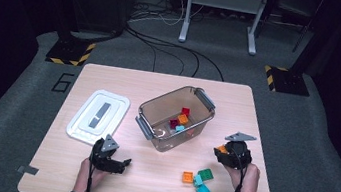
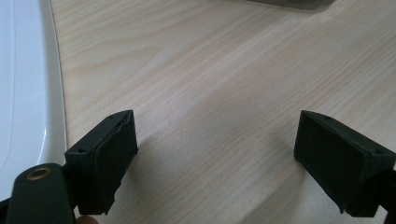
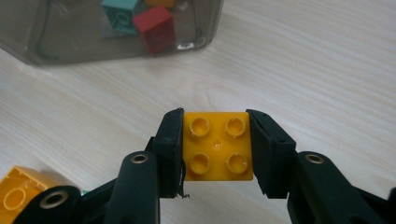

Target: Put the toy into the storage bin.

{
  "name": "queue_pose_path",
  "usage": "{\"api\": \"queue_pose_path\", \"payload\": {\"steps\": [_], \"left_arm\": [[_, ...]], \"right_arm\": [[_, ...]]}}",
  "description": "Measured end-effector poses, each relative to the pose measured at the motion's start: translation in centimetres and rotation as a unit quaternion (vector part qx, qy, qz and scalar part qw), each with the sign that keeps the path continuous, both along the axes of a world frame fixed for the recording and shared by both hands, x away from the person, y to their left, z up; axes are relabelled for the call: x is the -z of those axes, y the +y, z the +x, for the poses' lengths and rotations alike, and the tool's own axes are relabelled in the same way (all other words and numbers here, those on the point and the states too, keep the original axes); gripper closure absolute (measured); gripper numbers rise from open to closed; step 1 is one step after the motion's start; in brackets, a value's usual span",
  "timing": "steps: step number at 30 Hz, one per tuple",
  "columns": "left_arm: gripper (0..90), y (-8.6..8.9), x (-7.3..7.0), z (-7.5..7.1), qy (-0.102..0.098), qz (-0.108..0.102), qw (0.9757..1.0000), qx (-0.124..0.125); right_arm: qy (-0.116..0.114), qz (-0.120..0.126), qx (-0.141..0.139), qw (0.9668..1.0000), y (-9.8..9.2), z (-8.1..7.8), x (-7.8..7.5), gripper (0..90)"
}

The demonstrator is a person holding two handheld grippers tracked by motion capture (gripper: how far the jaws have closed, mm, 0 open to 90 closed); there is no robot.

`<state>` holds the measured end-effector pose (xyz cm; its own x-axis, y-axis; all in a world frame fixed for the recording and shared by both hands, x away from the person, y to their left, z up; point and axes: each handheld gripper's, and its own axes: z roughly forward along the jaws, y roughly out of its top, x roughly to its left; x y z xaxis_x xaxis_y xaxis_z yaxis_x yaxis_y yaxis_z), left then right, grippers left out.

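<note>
My right gripper (image 3: 215, 145) is shut on a yellow four-stud brick (image 3: 217, 145), held above the table in front of the clear bin (image 3: 70, 44). In the high view this gripper (image 1: 224, 151) hangs to the right of the clear plastic bin (image 1: 203, 100), which holds several coloured bricks (image 1: 181, 120). My left gripper (image 1: 119, 162) rests low over the table near the front left, jaws wide open with nothing between them (image 2: 215, 158). Loose orange, green and teal bricks (image 1: 199, 178) lie on the table between the two hands.
A white lid (image 1: 98, 116) lies flat left of the bin; its edge (image 2: 23, 93) runs along the left of the left gripper view. Another yellow brick (image 3: 18, 191) sits at the lower left of the right gripper view. Cables and stand legs lie on the floor beyond the table.
</note>
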<state>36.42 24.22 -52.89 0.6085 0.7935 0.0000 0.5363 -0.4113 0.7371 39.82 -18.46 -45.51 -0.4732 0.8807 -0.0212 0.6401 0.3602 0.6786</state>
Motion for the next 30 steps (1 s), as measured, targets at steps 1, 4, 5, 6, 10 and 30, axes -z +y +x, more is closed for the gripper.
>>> {"api": "queue_pose_path", "payload": {"steps": [1, 4, 5, 6, 10, 30], "left_arm": [[13.0, 0.0, 0.0, 0.0, -0.002, -0.001, 1.0, -0.001], [13.0, 0.0, 0.1, 0.0, -0.003, -0.003, 1.0, -0.001], [13.0, 0.0, 0.0, 0.0, 0.0, 0.0, 1.0, 0.0], [13.0, 0.0, 0.0, 0.0, -0.002, -0.001, 1.0, -0.001], [13.0, 0.0, 0.0, 0.0, 0.0, 0.0, 1.0, 0.0], [13.0, 0.1, 0.0, 0.0, 0.001, 0.004, 1.0, 0.003]], "right_arm": [[-0.002, 0.001, -0.003, 1.0, 0.0, 0.2, -0.2, 58.2], [-0.005, 0.005, -0.003, 1.0, 0.2, 0.6, -0.5, 58.2], [-0.005, 0.006, -0.004, 1.0, 0.2, 0.8, -0.6, 58.2], [-0.007, 0.004, -0.006, 0.9999, 0.2, 0.9, -0.7, 58.2], [-0.011, 0.006, -0.005, 0.9999, 0.4, 1.4, -1.2, 58.2], [-0.04, -0.001, -0.009, 0.9992, 0.9, 3.7, -5.5, 58.2]]}}
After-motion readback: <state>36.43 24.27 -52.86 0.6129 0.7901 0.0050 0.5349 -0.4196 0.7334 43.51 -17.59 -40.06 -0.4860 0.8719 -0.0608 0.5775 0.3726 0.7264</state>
